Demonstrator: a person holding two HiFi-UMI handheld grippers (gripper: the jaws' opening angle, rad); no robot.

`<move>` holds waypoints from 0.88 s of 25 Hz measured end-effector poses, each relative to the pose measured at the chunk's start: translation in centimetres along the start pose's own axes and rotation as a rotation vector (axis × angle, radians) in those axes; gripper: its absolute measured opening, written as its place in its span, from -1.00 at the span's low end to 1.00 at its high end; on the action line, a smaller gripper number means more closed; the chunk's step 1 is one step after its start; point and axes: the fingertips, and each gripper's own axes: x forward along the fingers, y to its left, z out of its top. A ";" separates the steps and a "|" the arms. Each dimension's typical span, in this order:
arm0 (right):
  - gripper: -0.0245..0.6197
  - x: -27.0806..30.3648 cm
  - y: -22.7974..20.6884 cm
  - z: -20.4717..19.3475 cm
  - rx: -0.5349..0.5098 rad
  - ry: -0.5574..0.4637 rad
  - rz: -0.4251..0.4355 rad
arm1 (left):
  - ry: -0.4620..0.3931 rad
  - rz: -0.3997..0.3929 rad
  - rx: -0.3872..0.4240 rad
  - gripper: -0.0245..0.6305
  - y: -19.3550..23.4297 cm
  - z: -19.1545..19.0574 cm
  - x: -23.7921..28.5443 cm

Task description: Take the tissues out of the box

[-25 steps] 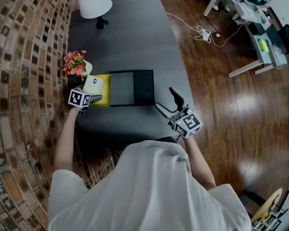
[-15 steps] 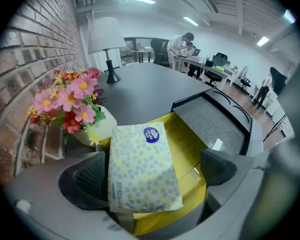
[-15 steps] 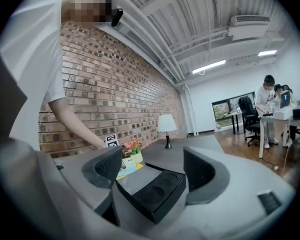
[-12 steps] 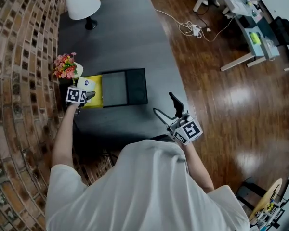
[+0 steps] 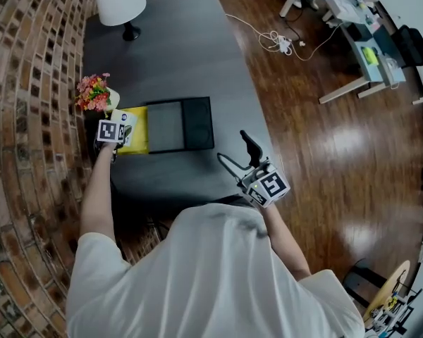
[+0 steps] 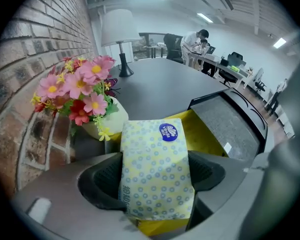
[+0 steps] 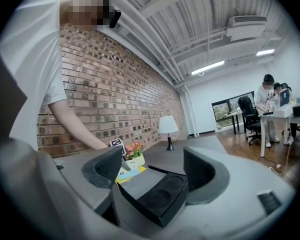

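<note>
A dark grey tabletop (image 5: pixel 176 55) runs along a brick wall (image 5: pixel 28 118), and at its near left corner sits a shallow yellow box (image 5: pixel 138 139), flanked by a pale pot of pink and red flowers (image 6: pixel 80 91) on the wall side and a black rectangular tray box (image 5: pixel 197 122) on the other. The left gripper (image 6: pixel 152 176), tilted steeply down over that corner, has just been closing its jaws, and its dark pads now press both long sides of the pale yellow, blue-dotted soft tissue pack (image 6: pixel 155 164). The pack's long axis runs straight away from the gripper along the line of its jaws, so the pads clamp it across its narrow width, at the half nearer the gripper. Its lower end dips into the yellow box, whose yellow shows beneath and to the right of it. From here the way out looks to be upward and back, clear of the flowers just beside. The right gripper (image 7: pixel 154 169) is well apart at the table's near edge, jaws wide and empty, so the left is plainly the nearer
</note>
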 end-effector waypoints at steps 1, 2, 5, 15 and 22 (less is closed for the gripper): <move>0.25 0.3 0.2 0.0 0.000 -0.001 0.010 | -0.008 0.003 -0.005 0.24 -0.2 0.1 -0.3; 0.25 0.6 0.5 0.1 0.002 -0.003 0.021 | -0.022 0.003 -0.015 0.24 -0.4 0.2 -0.6; 0.25 1.6 1.0 0.0 0.022 -0.005 0.055 | -0.093 -0.011 -0.083 0.22 -1.1 0.9 -2.4; 0.25 5.1 2.4 1.5 -0.006 -0.047 0.168 | -0.350 0.005 -0.120 0.20 -3.4 3.0 -11.8; 0.25 6.5 3.2 3.1 -0.029 -0.086 0.226 | -0.610 0.029 -0.198 0.20 -7.1 3.1 -20.5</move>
